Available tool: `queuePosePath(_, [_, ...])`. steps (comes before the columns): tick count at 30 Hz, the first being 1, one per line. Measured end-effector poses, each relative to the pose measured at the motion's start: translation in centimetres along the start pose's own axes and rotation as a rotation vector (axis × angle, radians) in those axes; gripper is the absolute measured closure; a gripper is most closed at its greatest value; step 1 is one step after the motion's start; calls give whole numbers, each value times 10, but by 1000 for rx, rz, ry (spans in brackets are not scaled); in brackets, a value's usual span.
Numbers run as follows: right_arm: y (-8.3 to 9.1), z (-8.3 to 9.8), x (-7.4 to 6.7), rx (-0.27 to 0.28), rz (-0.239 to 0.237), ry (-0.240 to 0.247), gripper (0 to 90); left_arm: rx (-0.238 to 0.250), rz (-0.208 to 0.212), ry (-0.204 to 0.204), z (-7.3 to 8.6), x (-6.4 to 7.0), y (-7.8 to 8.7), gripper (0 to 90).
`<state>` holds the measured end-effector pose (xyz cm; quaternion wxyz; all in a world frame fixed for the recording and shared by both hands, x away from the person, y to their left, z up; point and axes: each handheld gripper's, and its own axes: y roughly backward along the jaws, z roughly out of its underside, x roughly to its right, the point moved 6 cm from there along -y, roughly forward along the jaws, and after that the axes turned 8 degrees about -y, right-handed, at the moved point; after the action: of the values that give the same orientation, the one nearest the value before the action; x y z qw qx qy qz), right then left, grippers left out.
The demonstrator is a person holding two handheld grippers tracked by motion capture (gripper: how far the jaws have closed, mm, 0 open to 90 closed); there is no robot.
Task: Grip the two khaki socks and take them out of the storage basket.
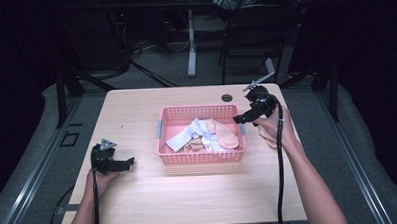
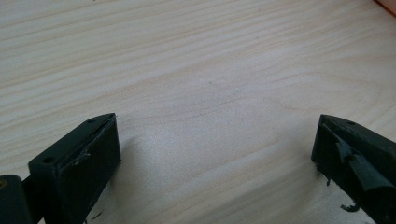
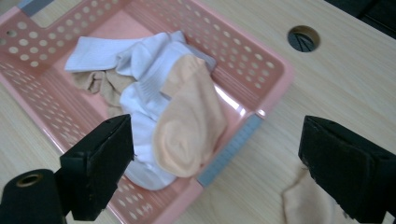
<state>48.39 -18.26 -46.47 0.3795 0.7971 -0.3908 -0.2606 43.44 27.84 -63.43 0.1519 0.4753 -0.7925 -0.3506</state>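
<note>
A pink perforated plastic basket (image 1: 201,135) sits at the middle of the light wooden table (image 1: 154,193). Inside it lies a heap of socks: a white ribbed sock (image 3: 140,60), a tan crumpled sock (image 3: 100,84) toward the basket's 9 o'clock side in the right gripper view, and a peach cotton sock (image 3: 189,123) draped on top.

The right gripper (image 1: 247,115) hangs above the basket's 3 o'clock rim in the high view. Its jaws stand wide apart with nothing between the pads. In the right gripper view the peach cotton sock lies at about 11 o'clock from the midpoint of the jaws (image 3: 212,165), partly between them but lower down, in the basket and apart from both pads. A second peach sock (image 3: 310,205) lies on the bare table outside the basket, at 5 o'clock in that view, just beside the farther jaw and partly hidden by it; in the high view it peeks out under the right hand at the basket's 3 o'clock side.

The left gripper (image 1: 119,165) rests low over the table at the basket's 8 o'clock, well apart from it. Its jaws (image 2: 215,158) are spread wide over bare wood.
</note>
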Motion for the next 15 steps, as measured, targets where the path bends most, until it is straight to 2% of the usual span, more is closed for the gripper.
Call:
queuePosePath(3, [-14,-4,-12,-28,-18,23,99,0,0,0,0,0,0,9])
queuePosePath(5, [-25,-6,-19,-46,-22,39,131,0,0,0,0,0,0,9])
queuePosePath(9, [-47,-8,-28,-79,-11,76,188,0,0,0,0,0,0,9])
queuePosePath(11, [-57,-7,-30,-98,-11,77,239,0,0,0,0,0,0,9])
queuePosePath(15, [-82,-6,-29,-137,-2,43,346,0,0,0,0,0,0,9])
